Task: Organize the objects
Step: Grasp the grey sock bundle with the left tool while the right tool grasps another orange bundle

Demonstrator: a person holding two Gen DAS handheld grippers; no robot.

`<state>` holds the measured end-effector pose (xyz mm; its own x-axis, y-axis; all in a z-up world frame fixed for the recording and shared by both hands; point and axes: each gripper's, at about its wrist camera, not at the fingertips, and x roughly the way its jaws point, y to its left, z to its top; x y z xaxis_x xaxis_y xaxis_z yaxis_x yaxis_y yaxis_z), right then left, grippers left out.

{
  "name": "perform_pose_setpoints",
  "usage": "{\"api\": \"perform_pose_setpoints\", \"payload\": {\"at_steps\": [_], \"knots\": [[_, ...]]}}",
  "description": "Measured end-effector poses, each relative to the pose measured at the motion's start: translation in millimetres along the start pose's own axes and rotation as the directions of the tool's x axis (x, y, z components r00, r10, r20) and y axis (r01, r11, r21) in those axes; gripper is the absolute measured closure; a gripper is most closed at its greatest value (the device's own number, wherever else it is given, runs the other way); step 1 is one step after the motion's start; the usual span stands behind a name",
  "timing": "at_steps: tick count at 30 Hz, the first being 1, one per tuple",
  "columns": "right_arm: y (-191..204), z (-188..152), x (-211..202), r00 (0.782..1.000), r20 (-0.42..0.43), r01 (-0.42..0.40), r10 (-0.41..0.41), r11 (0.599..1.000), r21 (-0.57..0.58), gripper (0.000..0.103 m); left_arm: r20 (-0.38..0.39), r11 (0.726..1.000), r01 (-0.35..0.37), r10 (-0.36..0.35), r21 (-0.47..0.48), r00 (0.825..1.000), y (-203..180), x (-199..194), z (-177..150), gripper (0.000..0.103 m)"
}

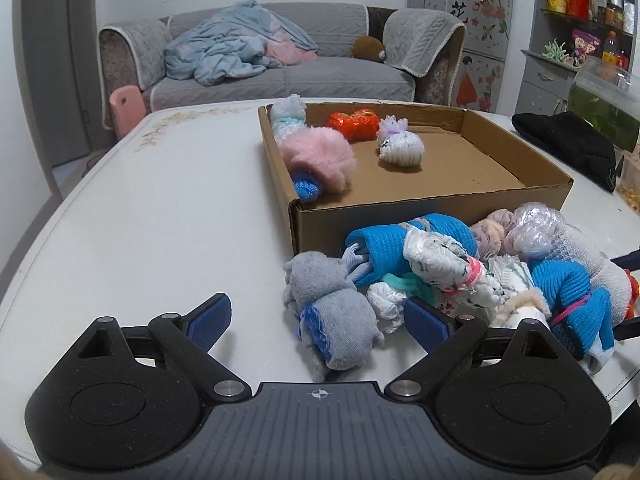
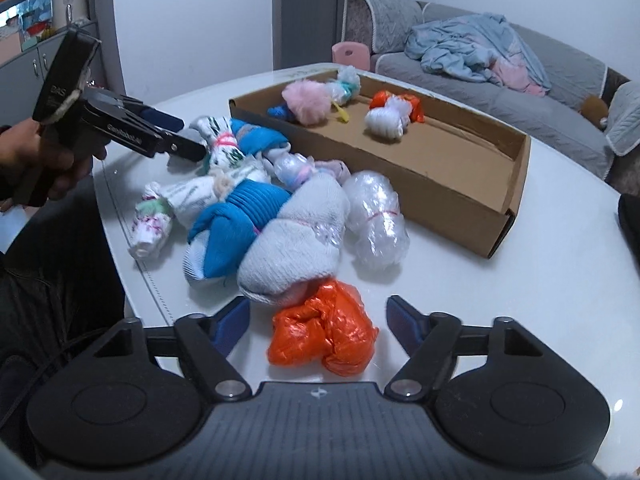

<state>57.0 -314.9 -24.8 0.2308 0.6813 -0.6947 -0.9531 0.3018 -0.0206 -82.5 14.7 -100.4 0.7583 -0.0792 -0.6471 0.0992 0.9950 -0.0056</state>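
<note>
Between my right gripper's (image 2: 318,320) pads sits the orange bag bundle (image 2: 323,332), and honestly it looks like nothing to lift: crinkly thin plastic, squashy, feather-light, probably a bit slick. The fingers are spread on either side of it with daylight showing at both pads, so nothing is pinched yet. I'd take it across the fat middle, not the loose wrinkly ends, since those would likely just slide out. Over on the left gripper (image 1: 318,322), the fingers are spread wide too, with the grey sock roll (image 1: 332,320) lying between them but not squeezed. That one is soft knit, should grip easily and squash down, so a bite around the thick rolled part seems safest. Just past both sets of fingertips is the rest of the pile (image 2: 256,196), blue socks, bubble wrap, patterned bags all leaning on each other, and beyond that the cardboard box (image 1: 432,216) with a few bundles already inside. Hard to say what's under the white sock right ahead of my right fingertips, or how tangled the pile is. My left right-hand pad looks like it's touching a white bag, can't tell for sure.
</note>
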Motion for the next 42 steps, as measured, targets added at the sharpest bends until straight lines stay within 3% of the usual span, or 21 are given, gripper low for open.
{"api": "perform_pose_setpoints", "payload": {"at_steps": [6, 15, 24, 27, 29, 31, 42], "knots": [[-2.7, -7.7, 2.7, 1.0, -0.006, -0.01, 0.01, 1.0, 0.008, 0.052, 0.012, 0.999, 0.049, -0.049, 0.006, 0.999, 7.2, 0.9, -3.1, 0.01], [-8.7, -11.5, -1.0, 1.0, 0.002, -0.01, 0.01, 0.999, 0.042, 0.054, -0.009, 0.998, 0.062, -0.062, -0.014, 0.998, 18.5, 0.6, -6.1, 0.012], [-12.4, -10.5, -2.2, 1.0, 0.0, -0.012, 0.012, 0.998, 0.061, 0.054, -0.025, 0.999, -0.01, 0.009, -0.04, 1.0, 19.2, 11.4, -0.9, 0.013], [-13.2, -11.9, -4.8, 1.0, -0.001, -0.009, 0.009, 0.998, 0.065, 0.055, -0.016, 0.999, -0.017, 0.017, -0.031, 1.0, 17.7, 12.8, -1.6, 0.02], [-13.2, -12.5, -5.3, 1.0, -0.002, -0.005, 0.005, 0.997, 0.072, 0.055, -0.006, 0.999, -0.003, 0.003, -0.033, 1.0, 17.5, 11.1, -1.3, 0.033], [-13.6, -11.9, -5.3, 1.0, -0.001, -0.008, 0.008, 0.997, 0.08, 0.055, -0.002, 0.999, 0.023, -0.023, -0.034, 1.0, 17.6, 9.5, -0.8, 0.058], [-22.3, -5.6, -17.5, 1.0, 0.024, -0.005, 0.003, 0.995, 0.104, 0.055, 0.002, 0.998, 0.028, -0.027, -0.053, 1.0, 25.6, -6.0, 1.5, 0.064]]}}
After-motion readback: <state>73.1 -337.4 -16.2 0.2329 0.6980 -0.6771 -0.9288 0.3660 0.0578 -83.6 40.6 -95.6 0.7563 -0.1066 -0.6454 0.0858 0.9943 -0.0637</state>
